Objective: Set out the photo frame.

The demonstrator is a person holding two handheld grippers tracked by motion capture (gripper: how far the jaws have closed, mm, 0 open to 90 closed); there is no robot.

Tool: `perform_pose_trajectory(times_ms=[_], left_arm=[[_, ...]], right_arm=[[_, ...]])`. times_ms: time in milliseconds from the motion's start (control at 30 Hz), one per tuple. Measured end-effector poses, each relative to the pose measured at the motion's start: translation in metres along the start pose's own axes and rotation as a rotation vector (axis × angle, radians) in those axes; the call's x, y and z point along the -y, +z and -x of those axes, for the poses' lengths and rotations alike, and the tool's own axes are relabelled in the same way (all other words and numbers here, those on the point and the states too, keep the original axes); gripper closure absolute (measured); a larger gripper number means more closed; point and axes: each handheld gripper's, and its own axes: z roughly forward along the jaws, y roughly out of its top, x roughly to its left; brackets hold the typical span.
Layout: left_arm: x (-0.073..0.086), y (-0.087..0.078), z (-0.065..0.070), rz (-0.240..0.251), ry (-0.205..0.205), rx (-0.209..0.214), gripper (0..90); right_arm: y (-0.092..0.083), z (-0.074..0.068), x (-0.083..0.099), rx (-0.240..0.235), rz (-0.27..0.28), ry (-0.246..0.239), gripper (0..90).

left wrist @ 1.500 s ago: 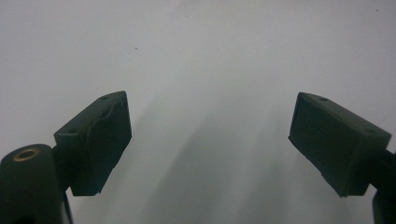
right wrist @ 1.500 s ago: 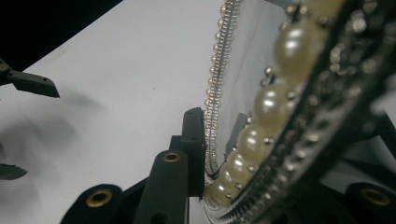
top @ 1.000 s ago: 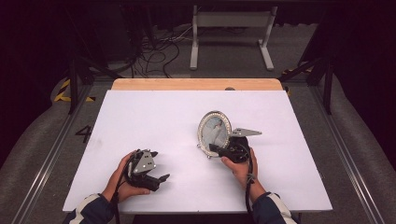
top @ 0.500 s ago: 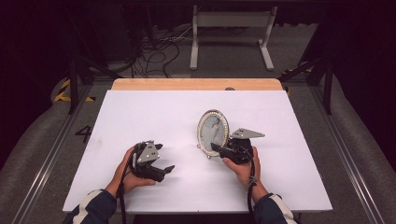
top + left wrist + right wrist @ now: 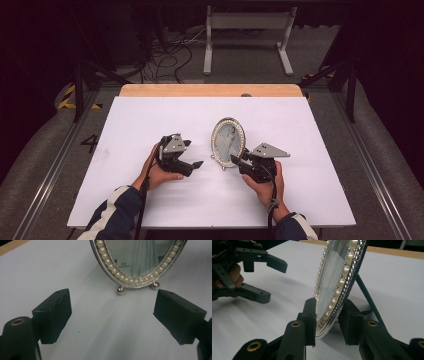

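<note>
Worktop (image 5: 150,125): white sheet over a wooden board, whose bare far edge shows. Behind it on the dark floor, loose cables (image 5: 167,57) and a white metal stand (image 5: 247,32). Nothing lies between the grippers and the frame.

Oval picture frame (image 5: 228,142) stands upright near the middle of the worktop, on two small ball feet, propped by a thin dark back strut. Rim silvery, with a ring of pearl beads and a fine beaded edge; glass glossy, over a pale greyish picture.

Right gripper (image 5: 236,161): jaws have just been opening. They straddle the frame's lower rim; the left pad sits at the glass side, the right pad a little clear of the back. No firm pinch visible.

Left gripper (image 5: 196,165): jaws spread wide, empty, pointing at the frame's foot and near it, not touching.
</note>
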Motion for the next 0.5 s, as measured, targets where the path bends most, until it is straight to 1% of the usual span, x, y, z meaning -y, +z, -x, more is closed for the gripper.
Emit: perform_pose_trajectory(times_ms=[100,133,167,233,267,300,333,367,400,433,500], left_arm=[[-0.006,0.010,-0.004,0.016,-0.015,0.000,15.2],[-0.007,0.014,-0.005,0.014,-0.023,0.011,15.9],[-0.009,0.020,-0.007,0.006,-0.021,0.020,15.4],[-0.013,0.027,-0.009,0.017,-0.038,0.032,15.3],[-0.013,0.027,-0.009,0.017,-0.038,0.032,15.3],[-0.015,0.033,-0.010,0.030,-0.048,0.037,15.7],[-0.015,0.033,-0.010,0.030,-0.048,0.037,16.5],[-0.016,0.037,-0.011,0.023,-0.047,0.039,16.5],[-0.017,0.040,-0.011,0.022,-0.058,0.049,16.4],[-0.018,0.043,-0.012,0.022,-0.058,0.053,16.4],[-0.021,0.048,-0.013,0.035,-0.078,0.069,17.0]], right_arm=[[-0.002,-0.001,0.001,0.015,0.015,0.001,70.4],[-0.003,-0.001,0.001,0.018,0.019,0.005,72.0],[-0.003,-0.001,0.002,0.022,0.026,0.010,72.7],[-0.006,0.000,0.003,0.026,0.041,0.022,73.2],[-0.006,0.000,0.003,0.026,0.041,0.022,73.2],[-0.009,-0.001,0.003,0.031,0.055,0.019,73.7],[-0.009,-0.001,0.003,0.031,0.055,0.019,73.7],[-0.010,-0.001,0.002,0.036,0.063,0.016,73.7],[-0.012,-0.002,0.002,0.047,0.074,0.014,73.7],[-0.014,-0.002,0.001,0.055,0.080,0.008,73.5],[-0.016,-0.003,0.000,0.060,0.095,0.005,74.4]])
